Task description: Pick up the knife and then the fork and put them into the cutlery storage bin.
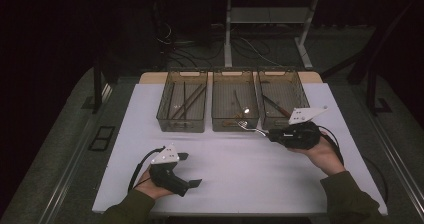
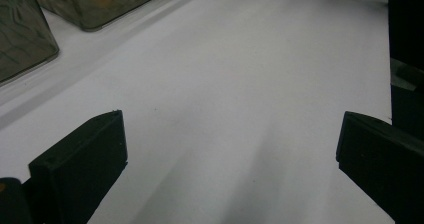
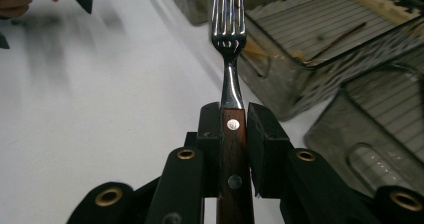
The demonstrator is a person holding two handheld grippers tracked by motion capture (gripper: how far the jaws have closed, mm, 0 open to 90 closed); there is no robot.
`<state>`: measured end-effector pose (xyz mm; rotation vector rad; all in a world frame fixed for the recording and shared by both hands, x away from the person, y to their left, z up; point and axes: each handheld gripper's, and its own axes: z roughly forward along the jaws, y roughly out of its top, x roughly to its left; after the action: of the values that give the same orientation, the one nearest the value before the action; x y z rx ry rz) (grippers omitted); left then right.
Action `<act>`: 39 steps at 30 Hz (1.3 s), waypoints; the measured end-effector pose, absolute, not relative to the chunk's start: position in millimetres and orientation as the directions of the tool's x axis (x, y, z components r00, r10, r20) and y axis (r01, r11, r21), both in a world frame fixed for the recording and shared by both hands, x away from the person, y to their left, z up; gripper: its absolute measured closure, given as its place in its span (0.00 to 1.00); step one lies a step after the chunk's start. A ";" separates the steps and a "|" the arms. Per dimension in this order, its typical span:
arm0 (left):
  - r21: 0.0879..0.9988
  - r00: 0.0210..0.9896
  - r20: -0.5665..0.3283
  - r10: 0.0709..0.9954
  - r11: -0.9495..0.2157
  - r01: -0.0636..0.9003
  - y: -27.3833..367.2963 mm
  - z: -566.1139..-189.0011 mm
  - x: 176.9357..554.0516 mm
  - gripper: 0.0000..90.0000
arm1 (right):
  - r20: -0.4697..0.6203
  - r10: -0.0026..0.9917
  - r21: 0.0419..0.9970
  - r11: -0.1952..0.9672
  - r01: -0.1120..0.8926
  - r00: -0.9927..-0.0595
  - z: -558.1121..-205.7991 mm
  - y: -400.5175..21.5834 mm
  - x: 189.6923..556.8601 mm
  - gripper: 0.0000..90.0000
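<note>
Smooth white tabletop (image 1: 240, 169); hand-held gripper (image 3: 233, 134) clamps wooden-handled steel fork (image 3: 230, 49).

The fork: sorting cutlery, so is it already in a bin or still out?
Out: the fork is clamped by its wooden handle in the right hand-held gripper, short of the bins.

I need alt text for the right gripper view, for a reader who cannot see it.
The right claw grips a wooden-handled fork by its handle, tines pointing away over a white table. Clear plastic bins stand beyond, to the right.
</note>
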<state>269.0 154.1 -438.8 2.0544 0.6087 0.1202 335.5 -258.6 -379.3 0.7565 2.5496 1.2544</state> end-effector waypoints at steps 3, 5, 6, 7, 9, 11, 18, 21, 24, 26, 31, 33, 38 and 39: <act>0.828 0.868 -0.158 0.470 -0.416 0.376 155.2 -439.6 270.5 0.00 | 0.041 0.544 0.788 0.498 0.362 -0.838 -376.7 -263.2 339.0 0.86; 0.827 0.867 -0.160 0.472 -0.415 0.379 156.0 -439.8 271.3 0.00 | 0.044 0.554 0.790 0.490 0.368 -0.831 -376.0 -266.5 341.4 0.86; 0.827 0.867 -0.159 0.473 -0.416 0.378 156.2 -439.6 271.3 0.00 | 0.043 0.558 0.791 0.488 0.370 -0.829 -376.0 -268.1 342.8 0.86; 0.828 0.867 -0.158 0.473 -0.414 0.377 156.3 -439.5 271.0 0.00 | 0.046 0.564 0.789 0.485 0.376 -0.825 -375.8 -269.6 344.0 0.86; 0.829 0.867 -0.158 0.472 -0.414 0.377 156.4 -439.5 270.6 0.00 | 0.045 0.576 0.788 0.482 0.384 -0.816 -375.5 -272.6 346.7 0.86; 0.828 0.867 -0.159 0.472 -0.416 0.377 156.6 -439.9 270.8 0.00 | 0.049 0.589 0.791 0.470 0.391 -0.807 -375.0 -276.1 349.8 0.86; 0.824 0.867 -0.150 0.475 -0.424 0.375 158.3 -440.9 272.4 0.00 | 0.057 0.632 0.803 0.431 0.412 -0.773 -368.7 -289.2 361.4 0.86; 0.823 0.865 -0.146 0.479 -0.426 0.375 159.9 -441.4 274.4 0.00 | 0.057 0.650 0.808 0.416 0.418 -0.758 -365.0 -292.9 366.0 0.86; 0.822 0.862 -0.134 0.489 -0.430 0.372 161.2 -441.6 276.0 0.00 | 0.055 0.667 0.810 0.406 0.424 -0.743 -360.2 -296.9 371.6 0.86; 0.821 0.861 -0.135 0.490 -0.431 0.374 161.3 -441.7 275.8 0.00 | 0.055 0.678 0.810 0.399 0.430 -0.733 -357.9 -299.2 374.6 0.86; 0.820 0.864 -0.131 0.486 -0.437 0.370 159.7 -441.7 274.3 0.00 | 0.043 0.706 0.807 0.392 0.441 -0.707 -353.5 -304.8 382.5 0.86; 0.820 0.866 -0.130 0.483 -0.438 0.368 159.5 -441.5 274.1 0.00 | 0.044 0.719 0.804 0.386 0.451 -0.694 -351.5 -308.3 386.9 0.86; 0.820 0.866 -0.130 0.483 -0.438 0.368 159.5 -441.5 273.9 0.00 | 0.045 0.750 0.804 0.365 0.470 -0.660 -348.0 -316.9 396.6 0.86; 0.820 0.866 -0.130 0.483 -0.438 0.368 159.6 -441.5 273.9 0.00 | 0.046 0.757 0.803 0.360 0.475 -0.652 -347.8 -318.4 398.8 0.86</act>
<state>273.9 159.6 -441.5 2.0760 0.6170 0.1516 398.8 -318.4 -347.8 1.0848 2.2948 1.1877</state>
